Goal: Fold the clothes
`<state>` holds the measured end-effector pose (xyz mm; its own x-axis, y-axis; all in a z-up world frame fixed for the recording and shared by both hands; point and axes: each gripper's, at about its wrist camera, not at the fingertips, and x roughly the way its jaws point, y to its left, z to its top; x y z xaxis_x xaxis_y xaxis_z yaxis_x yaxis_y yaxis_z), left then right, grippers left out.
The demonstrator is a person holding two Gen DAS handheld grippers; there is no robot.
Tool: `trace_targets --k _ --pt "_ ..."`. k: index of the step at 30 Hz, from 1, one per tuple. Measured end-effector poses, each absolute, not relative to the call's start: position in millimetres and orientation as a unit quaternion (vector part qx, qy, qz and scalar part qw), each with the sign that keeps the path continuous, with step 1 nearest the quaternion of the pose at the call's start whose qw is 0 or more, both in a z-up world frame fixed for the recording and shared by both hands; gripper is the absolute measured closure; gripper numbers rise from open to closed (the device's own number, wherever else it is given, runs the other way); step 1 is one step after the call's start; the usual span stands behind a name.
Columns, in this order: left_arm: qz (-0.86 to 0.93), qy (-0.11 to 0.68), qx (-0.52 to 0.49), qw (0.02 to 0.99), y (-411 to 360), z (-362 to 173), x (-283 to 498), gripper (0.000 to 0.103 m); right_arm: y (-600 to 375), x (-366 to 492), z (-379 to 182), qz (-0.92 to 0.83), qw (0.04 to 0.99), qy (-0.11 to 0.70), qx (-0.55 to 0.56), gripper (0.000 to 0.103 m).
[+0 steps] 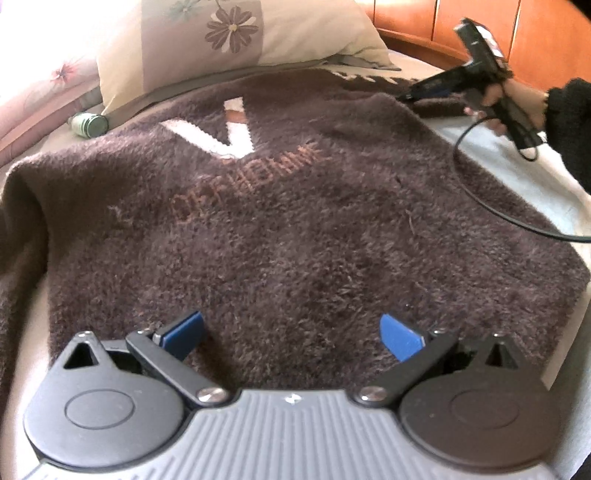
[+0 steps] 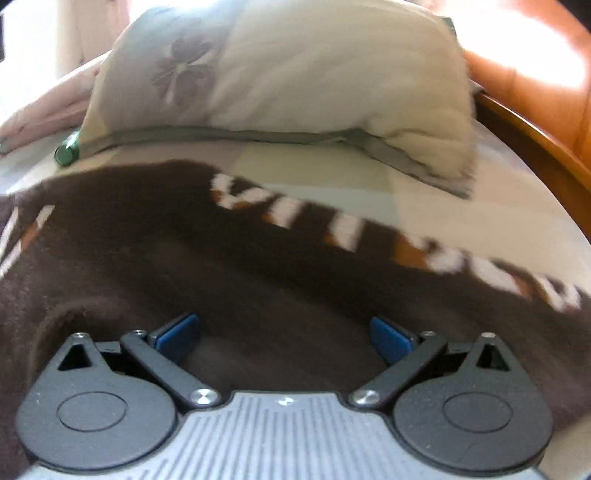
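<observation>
Left gripper (image 1: 291,334) released, over sweater (image 1: 295,221) near bed (image 1: 517,177) edge; right gripper (image 2: 286,338) released, over sweater, nothing grasped.

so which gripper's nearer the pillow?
Right. The right gripper reaches over the sweater's far edge near the pillow; the left gripper sits at its near edge.

Bedroom at someone's home, looks like

A flowered pillow (image 1: 236,40) is sitting on a made bed (image 2: 461,206), a wooden headboard (image 1: 480,29) is curving behind it, daylight is pouring in.
</observation>
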<state>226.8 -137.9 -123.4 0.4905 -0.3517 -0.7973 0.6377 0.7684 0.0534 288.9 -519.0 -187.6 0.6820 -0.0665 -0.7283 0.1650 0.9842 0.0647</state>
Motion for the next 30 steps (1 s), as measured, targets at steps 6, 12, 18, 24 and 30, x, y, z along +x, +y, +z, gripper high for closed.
trace_targets --k 6,12,18,24,30 --pt "-0.283 0.406 0.183 0.85 -131 -120 223 0.002 -470 270 -130 0.019 0.934 0.342 0.103 0.001" --pt "-0.26 0.4 0.186 0.859 -112 -113 219 0.002 -350 299 -124 0.159 0.926 0.337 0.053 0.0" --pt "-0.258 0.421 0.164 0.854 -87 -127 220 0.002 -347 301 -170 0.089 0.916 0.391 0.017 0.001" --pt "-0.262 0.443 0.124 0.848 -60 -134 201 0.001 -343 231 -163 0.061 0.905 0.421 -0.023 0.0" --pt "-0.269 0.42 0.177 0.849 -57 -115 194 0.001 -314 192 -144 0.044 0.904 0.424 -0.027 0.0"
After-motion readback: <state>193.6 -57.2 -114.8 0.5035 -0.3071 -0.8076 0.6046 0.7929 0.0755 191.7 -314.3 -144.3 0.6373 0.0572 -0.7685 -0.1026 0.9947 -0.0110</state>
